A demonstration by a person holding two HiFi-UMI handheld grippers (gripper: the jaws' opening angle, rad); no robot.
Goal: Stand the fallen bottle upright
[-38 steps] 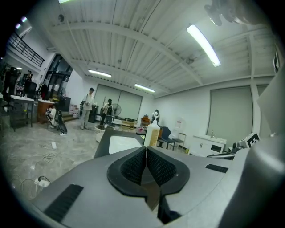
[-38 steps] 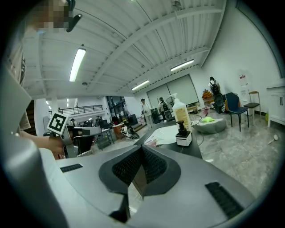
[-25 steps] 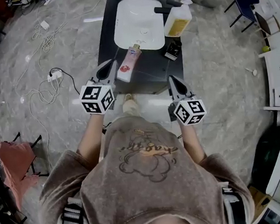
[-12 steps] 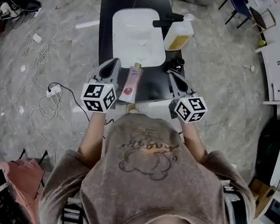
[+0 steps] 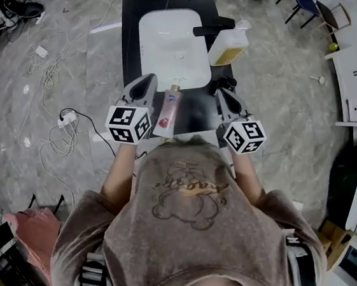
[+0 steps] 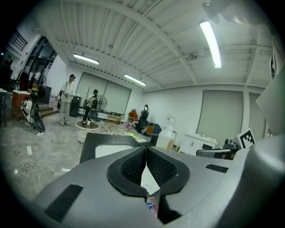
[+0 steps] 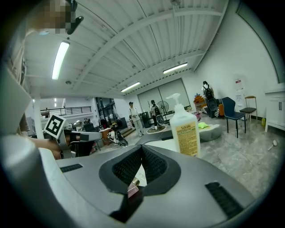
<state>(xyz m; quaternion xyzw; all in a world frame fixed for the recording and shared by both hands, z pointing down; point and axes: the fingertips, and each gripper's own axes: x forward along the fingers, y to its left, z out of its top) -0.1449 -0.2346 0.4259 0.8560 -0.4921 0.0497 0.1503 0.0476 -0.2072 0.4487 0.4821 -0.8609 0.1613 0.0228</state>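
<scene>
Left gripper (image 6: 146, 150): jaws seen closed, pads meeting at the tips, nothing clamped. Right gripper (image 7: 141, 148): jaws likewise closed, nothing gripped. A sliver of the fallen bottle (image 5: 168, 110) is glimpsed through the gap under each pair of jaws.

In the head view the bottle is seen lying on its side on the black desk (image 5: 128, 29), near the front edge and between the two grippers. Its cap end is pointed at the white sink (image 5: 173, 37). The left gripper is held just beside the bottle's left side; contact cannot be told. The right gripper is held apart from it, to the right.

A pump bottle (image 5: 226, 44) with a yellow label is seen upright at the sink's right, next to the black faucet (image 5: 213, 25). Loose cables (image 5: 48, 70) are spread on the floor (image 5: 275, 96) left of the desk.
</scene>
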